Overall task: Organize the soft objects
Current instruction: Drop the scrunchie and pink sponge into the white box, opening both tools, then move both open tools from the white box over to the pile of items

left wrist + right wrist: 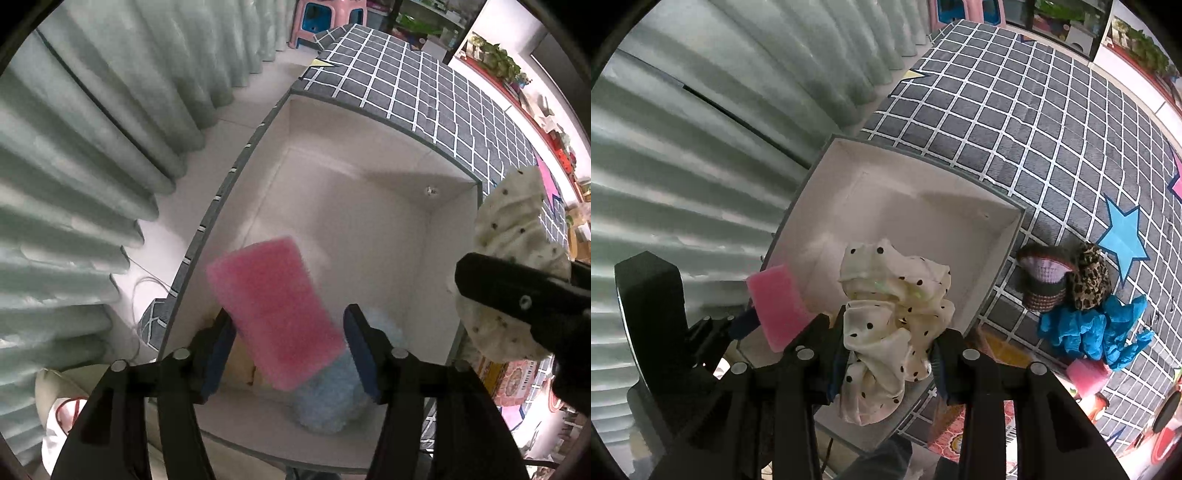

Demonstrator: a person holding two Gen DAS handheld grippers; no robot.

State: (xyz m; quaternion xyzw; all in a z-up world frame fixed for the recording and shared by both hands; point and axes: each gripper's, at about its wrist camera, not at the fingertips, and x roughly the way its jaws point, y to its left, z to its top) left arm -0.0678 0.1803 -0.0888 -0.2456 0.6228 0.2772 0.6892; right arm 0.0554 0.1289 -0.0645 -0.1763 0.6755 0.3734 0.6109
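Looking first through the left wrist camera, we point straight down into a white box (369, 206) with a grey rim, set on a grey checked rug (424, 85). Our left gripper (290, 354) has its jaws spread fairly wide. A pink sponge (273, 310) sits in the gap between them, its long axis slanting from upper left to lower right. The left pad seems to meet its edge, while the right pad stands clear, so we judge the sponge released or nearly so; the blur suggests it may be dropping. Below it lies a pale blue fluffy thing (328, 398) on the box floor. At the right edge, our right gripper (517, 295) appears as a dark bar across a cream spotted scrunchie (517, 236), just beside the box's right wall.

Turning to the right wrist camera, we see the right gripper (886, 363) with its jaws narrowly parted and the scrunchie (890, 321) bunched between them, fabric touching both pads. It hangs over the near part of the box (905, 195), so letting go should land it inside. The left gripper and its sponge (775, 306) show at the left, by the box's left wall. Out on the rug (1034, 110), to the right and well apart, wait a leopard scrunchie (1089, 280) and a blue ruffled one (1097, 328).
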